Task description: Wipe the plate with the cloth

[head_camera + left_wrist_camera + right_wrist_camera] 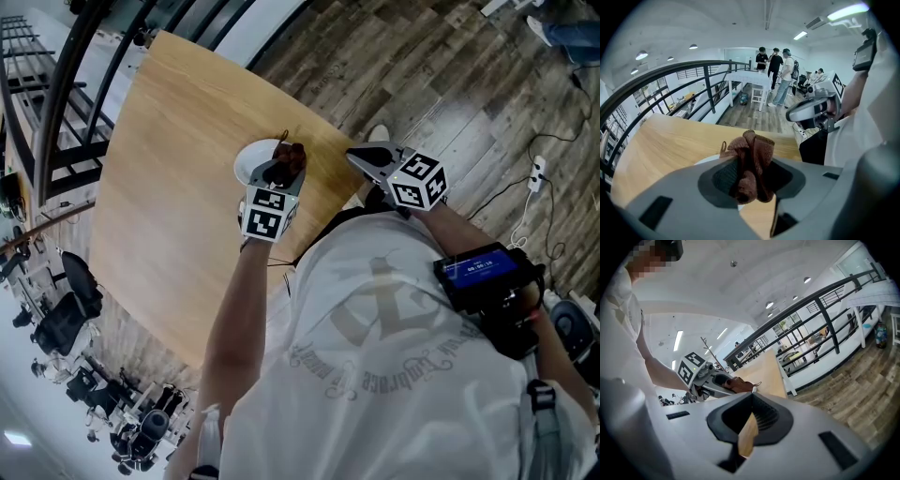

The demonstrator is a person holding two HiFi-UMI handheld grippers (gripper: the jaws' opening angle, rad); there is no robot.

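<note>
From the head view, a white plate (248,165) is seen on the wooden surface (169,206), near its edge. The left gripper (281,171) is held over the plate's right side, with the brown cloth (291,156) bunched at its tip. The right gripper (364,161) is held just beyond the surface edge, well clear of the plate.

In the left gripper view, the fingers are seen clamped on the cloth (751,161), which stands up in a crumpled wad. A sliver of the plate rim (707,160) is visible just behind and to the left.

In the right gripper view, the fingers are drawn together to a thin slit, and nothing is held between them.

The cloth is judged to be gripped and poised at the plate, with wiping about to begin or only just started. The cloth needs to be pressed down and swept across the plate. The plate may slide, as it is not braced.
</note>
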